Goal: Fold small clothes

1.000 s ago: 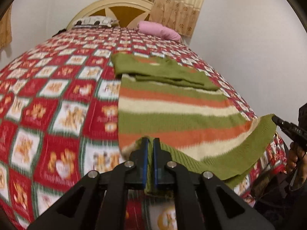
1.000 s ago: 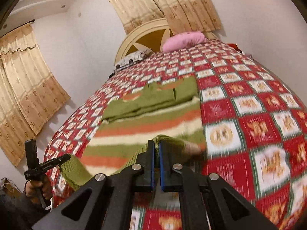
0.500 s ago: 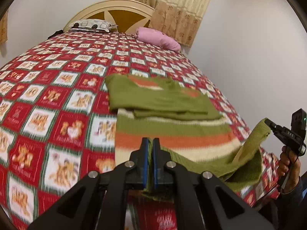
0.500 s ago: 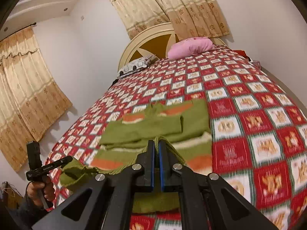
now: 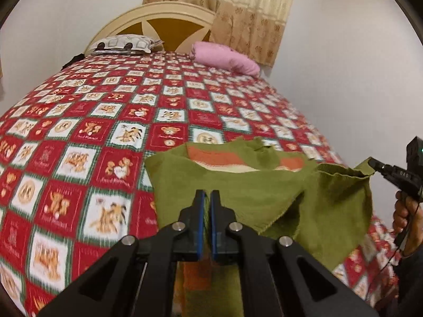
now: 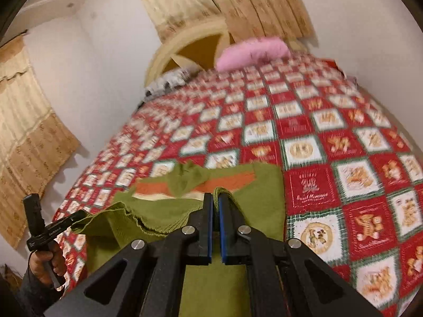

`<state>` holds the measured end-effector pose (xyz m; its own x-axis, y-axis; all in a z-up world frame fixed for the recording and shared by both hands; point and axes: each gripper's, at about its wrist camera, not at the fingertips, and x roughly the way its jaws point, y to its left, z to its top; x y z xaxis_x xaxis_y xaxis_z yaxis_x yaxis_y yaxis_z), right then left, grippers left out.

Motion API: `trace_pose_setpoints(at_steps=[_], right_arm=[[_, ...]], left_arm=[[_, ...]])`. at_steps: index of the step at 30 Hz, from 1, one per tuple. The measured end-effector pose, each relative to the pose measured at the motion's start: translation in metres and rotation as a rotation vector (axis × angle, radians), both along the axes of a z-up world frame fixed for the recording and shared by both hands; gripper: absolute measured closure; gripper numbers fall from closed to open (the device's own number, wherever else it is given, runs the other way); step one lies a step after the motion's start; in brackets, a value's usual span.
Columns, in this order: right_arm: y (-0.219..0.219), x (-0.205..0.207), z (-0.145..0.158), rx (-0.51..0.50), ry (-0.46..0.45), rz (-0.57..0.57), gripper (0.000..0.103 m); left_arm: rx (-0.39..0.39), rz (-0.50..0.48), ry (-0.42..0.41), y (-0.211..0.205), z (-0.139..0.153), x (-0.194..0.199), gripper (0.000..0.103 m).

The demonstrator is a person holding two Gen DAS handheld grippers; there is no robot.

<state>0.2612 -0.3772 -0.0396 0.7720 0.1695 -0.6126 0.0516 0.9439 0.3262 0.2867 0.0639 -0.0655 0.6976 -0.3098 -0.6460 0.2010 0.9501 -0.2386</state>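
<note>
Sweater (image 5: 238, 192), green with orange and cream stripes, lies on the bed (image 5: 105, 121) near its foot end, hem edge raised over the body. Left claw (image 5: 207, 198) is clamped on one hem corner; right claw (image 6: 215, 200) is clamped on the other. Right view is blurred, so the fabric's lie beneath appears doubled over. Pink pillow (image 5: 224, 56) sits by the headboard (image 5: 158, 18).

1. One striped green sweater (image 5: 238, 192) is seen on the bed (image 5: 79, 137).
2. Two pillows are counted at the bed's headboard (image 5: 169, 18): one pink pillow (image 5: 224, 56), one patterned pillow (image 5: 124, 43).
3. Two grippers are counted above the bed's foot: left gripper (image 5: 207, 198), right gripper (image 6: 215, 200).
4. Two curtains (image 6: 23, 121) are seen.
</note>
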Motion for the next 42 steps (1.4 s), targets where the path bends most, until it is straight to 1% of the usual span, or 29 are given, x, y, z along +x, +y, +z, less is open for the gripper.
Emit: trace_pose_setpoints(at_steps=[1,3,4,6,7,8,9,10,11,12,13,15,19,20,21,22,23,24,25,26,27,29,32,34,35,37,39,41,42], right_arm=[[-0.004,0.013,-0.012,0.011,0.032,-0.004,0.100],[-0.009,0.032,-0.035,0.007,0.093,-0.009,0.100],[-0.011,0.041,-0.046,0.007,0.121,-0.004,0.099],[-0.013,0.051,-0.059,0.004,0.149,0.009,0.098],[-0.017,0.053,-0.062,-0.004,0.143,-0.007,0.092],[-0.019,0.053,-0.062,-0.006,0.133,-0.013,0.085],[-0.021,0.052,-0.062,-0.004,0.123,-0.014,0.060],[-0.024,0.049,-0.060,0.000,0.107,-0.018,0.038],[-0.026,0.047,-0.058,-0.002,0.097,-0.024,0.036],[-0.027,0.045,-0.057,-0.010,0.086,-0.033,0.036],[-0.028,0.042,-0.056,-0.024,0.082,-0.038,0.036],[-0.028,0.042,-0.055,-0.043,0.081,-0.038,0.036],[-0.018,0.049,-0.058,-0.102,0.117,0.007,0.036],[-0.015,0.052,-0.060,-0.125,0.130,0.022,0.036],[-0.011,0.056,-0.063,-0.150,0.149,0.038,0.036],[-0.007,0.060,-0.068,-0.179,0.171,0.050,0.036],[-0.004,0.064,-0.072,-0.200,0.187,0.061,0.038],[0.000,0.068,-0.078,-0.231,0.210,0.078,0.062],[0.003,0.070,-0.081,-0.263,0.227,0.085,0.101],[0.007,0.070,-0.082,-0.303,0.237,0.089,0.099],[0.010,0.068,-0.080,-0.328,0.226,0.096,0.099],[0.013,0.060,-0.067,-0.339,0.175,0.111,0.100],[0.006,0.054,-0.042,-0.311,0.094,0.088,0.100],[0.000,0.057,-0.025,-0.288,0.047,0.060,0.100],[-0.003,0.061,-0.020,-0.280,0.038,0.049,0.100],[-0.004,0.072,-0.016,-0.275,0.035,0.028,0.100],[-0.006,0.084,-0.018,-0.274,0.041,0.012,0.100],[-0.008,0.101,-0.030,-0.278,0.076,0.000,0.100],[-0.009,0.107,-0.038,-0.281,0.095,-0.011,0.100]], left_arm=[[0.017,-0.019,0.022,-0.003,-0.007,0.009,0.098],[0.066,0.003,0.050,-0.007,-0.023,0.024,0.097],[0.086,0.013,0.059,-0.007,-0.030,0.029,0.092],[0.108,0.046,0.076,-0.002,-0.039,0.035,0.089],[0.100,0.055,0.079,0.002,-0.040,0.034,0.085],[0.084,0.050,0.075,0.005,-0.038,0.032,0.084],[0.070,0.049,0.063,0.008,-0.035,0.028,0.078],[0.068,0.052,0.050,0.010,-0.031,0.025,0.065],[0.075,0.060,0.034,0.013,-0.027,0.021,0.056],[0.082,0.066,0.018,0.013,-0.023,0.018,0.041],[0.084,0.060,0.000,0.014,-0.020,0.015,0.036],[0.102,0.021,-0.013,0.006,-0.017,0.014,0.036],[0.198,-0.066,0.006,-0.022,-0.029,0.028,0.037],[0.225,-0.078,0.010,-0.029,-0.034,0.032,0.038],[0.238,-0.093,0.017,-0.034,-0.039,0.035,0.046],[0.245,-0.113,0.030,-0.039,-0.043,0.039,0.060],[0.257,-0.124,0.043,-0.044,-0.048,0.044,0.068],[0.267,-0.132,0.050,-0.047,-0.051,0.046,0.083],[0.280,-0.140,0.056,-0.050,-0.055,0.047,0.096],[0.299,-0.134,0.055,-0.052,-0.056,0.048,0.097],[0.313,-0.120,0.045,-0.052,-0.054,0.046,0.098],[0.281,-0.098,0.014,-0.043,-0.040,0.040,0.099],[0.250,-0.052,-0.053,-0.024,-0.014,0.034,0.099],[0.228,-0.022,-0.069,-0.011,-0.004,0.038,0.099],[0.214,-0.007,-0.073,-0.005,0.001,0.044,0.099],[0.201,0.019,-0.080,0.004,0.007,0.055,0.099],[0.196,0.041,-0.071,0.007,0.005,0.067,0.099],[0.190,0.049,-0.058,0.005,-0.003,0.078,0.099],[0.206,0.046,-0.050,0.003,-0.009,0.083,0.099]])
